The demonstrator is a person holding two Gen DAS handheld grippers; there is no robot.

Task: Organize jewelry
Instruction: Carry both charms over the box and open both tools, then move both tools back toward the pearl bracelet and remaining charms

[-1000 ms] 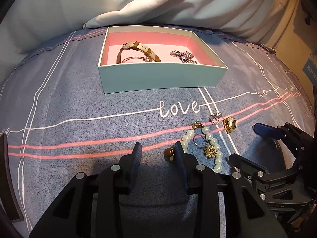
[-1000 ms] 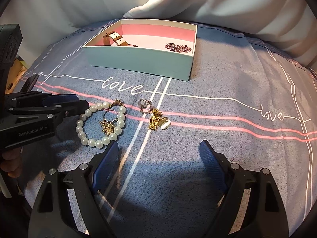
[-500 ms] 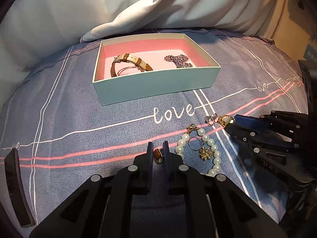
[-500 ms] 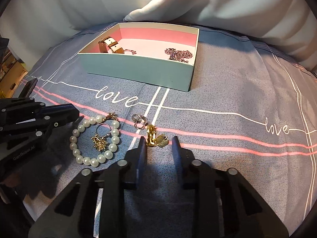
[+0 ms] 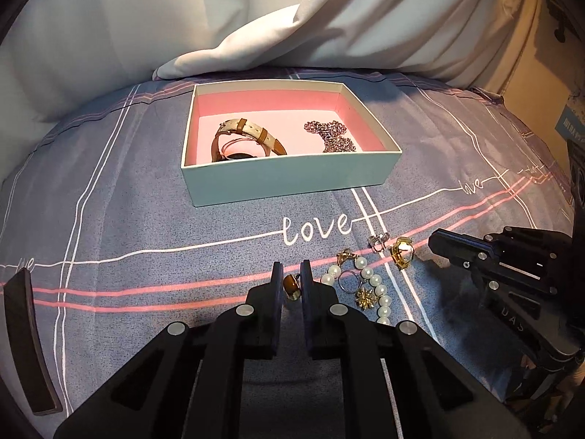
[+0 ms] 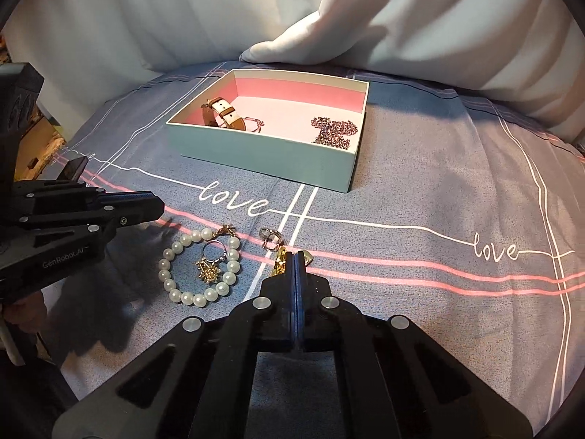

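Observation:
My left gripper is shut on a ring with a brown stone, just above the blue-grey bedspread. My right gripper is shut, its fingers pressed together on a gold ring that pokes out on both sides of the tips. Between the two lie a pearl bracelet, a gold star brooch and a small silver ring. Further back stands the open mint box with a pink lining. It holds a strapped watch and a dark chain.
White bedding is piled behind the box. The bed drops off at the right, near a cardboard box. A dark curved strip shows at the left edge of the left wrist view. A person's hand holds the left gripper.
Both grippers have closed, the left on the brown-stone ring and the right on the gold ring. Both views have drawn back a little from the bedspread.

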